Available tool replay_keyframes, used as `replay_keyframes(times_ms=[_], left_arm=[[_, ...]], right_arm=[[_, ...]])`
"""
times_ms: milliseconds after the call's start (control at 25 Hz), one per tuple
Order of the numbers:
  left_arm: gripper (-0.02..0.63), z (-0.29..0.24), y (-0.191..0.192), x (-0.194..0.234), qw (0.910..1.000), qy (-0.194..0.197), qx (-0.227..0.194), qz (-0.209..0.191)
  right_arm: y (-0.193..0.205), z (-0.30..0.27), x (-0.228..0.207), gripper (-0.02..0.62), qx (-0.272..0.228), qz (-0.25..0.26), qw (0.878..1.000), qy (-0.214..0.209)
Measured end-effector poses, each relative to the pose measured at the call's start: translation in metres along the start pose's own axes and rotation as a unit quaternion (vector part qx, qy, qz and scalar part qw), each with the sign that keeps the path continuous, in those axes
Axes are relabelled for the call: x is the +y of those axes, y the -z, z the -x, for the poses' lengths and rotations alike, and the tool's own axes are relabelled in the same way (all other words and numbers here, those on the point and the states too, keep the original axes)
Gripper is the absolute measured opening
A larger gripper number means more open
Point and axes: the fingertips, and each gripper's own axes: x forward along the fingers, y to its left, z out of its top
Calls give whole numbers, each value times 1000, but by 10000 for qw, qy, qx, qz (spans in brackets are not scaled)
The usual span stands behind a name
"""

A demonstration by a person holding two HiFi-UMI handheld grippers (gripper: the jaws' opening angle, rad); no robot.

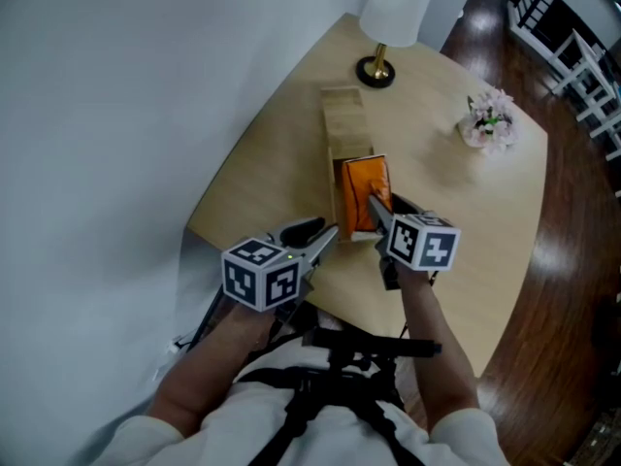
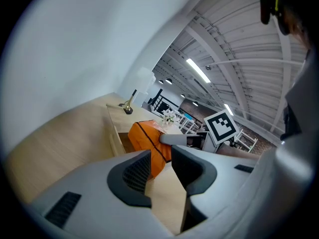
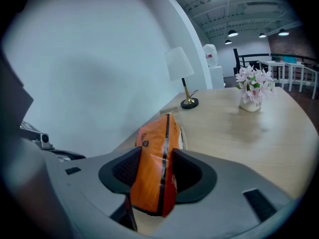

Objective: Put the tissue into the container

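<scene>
An orange tissue pack [image 1: 364, 194] stands on edge in the near end of a long wooden container [image 1: 344, 124] at the middle of the table. My right gripper [image 1: 375, 204] is shut on the tissue pack [image 3: 157, 168], both pads pressing its flat sides. In the right gripper view, the right gripper [image 3: 157, 176] hides the pack's lower end. My left gripper [image 1: 328, 235] hovers just left of the container's near end. Its jaws [image 2: 160, 171] are open with nothing between them, and they point at the tissue pack [image 2: 147, 138] and the container [image 2: 115, 133].
A white-shaded lamp with a brass foot [image 1: 378, 66] stands beyond the container's far end. A small pot of pale flowers [image 1: 487, 121] sits at the table's right. A white wall runs along the left, and dark floor with chairs [image 1: 582, 56] lies to the right.
</scene>
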Motion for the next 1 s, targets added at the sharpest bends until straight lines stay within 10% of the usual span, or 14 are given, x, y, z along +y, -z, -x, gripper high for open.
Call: replay_keyframes(times_ms=[1000], left_arm=[[129, -1, 17, 5, 9996, -31, 142, 229]], right_arm=[[34, -70, -22, 189, 649, -37, 9972, 376]])
